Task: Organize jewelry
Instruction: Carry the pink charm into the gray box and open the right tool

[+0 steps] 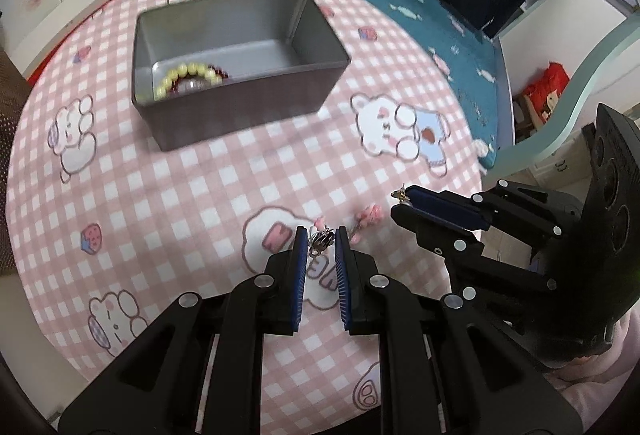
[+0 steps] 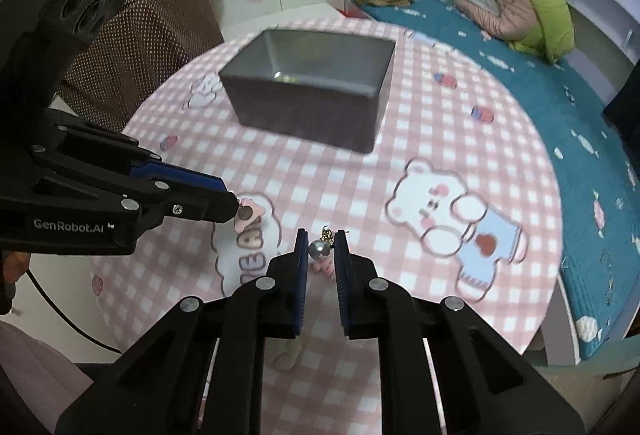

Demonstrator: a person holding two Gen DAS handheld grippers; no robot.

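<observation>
We've got one earring per gripper so both can go in together: left gripper (image 1: pixel 322 241) is pinched on a small silver earring (image 1: pixel 320 243), right gripper (image 2: pixel 322 247) clamped tight on a pearl earring (image 2: pixel 319 249), both above the bench (image 1: pixel 180 195). The grey tin (image 1: pixel 240 123) beyond already holds a yellow bead bracelet (image 1: pixel 188 73).

Left gripper (image 1: pixel 321 241): angled steeply downward, jaws nipped on a small silver charm (image 1: pixel 322 240).
Right gripper (image 2: pixel 321 245): angled steeply downward, jaws clamped on a pearl earring (image 2: pixel 319 248).
</observation>
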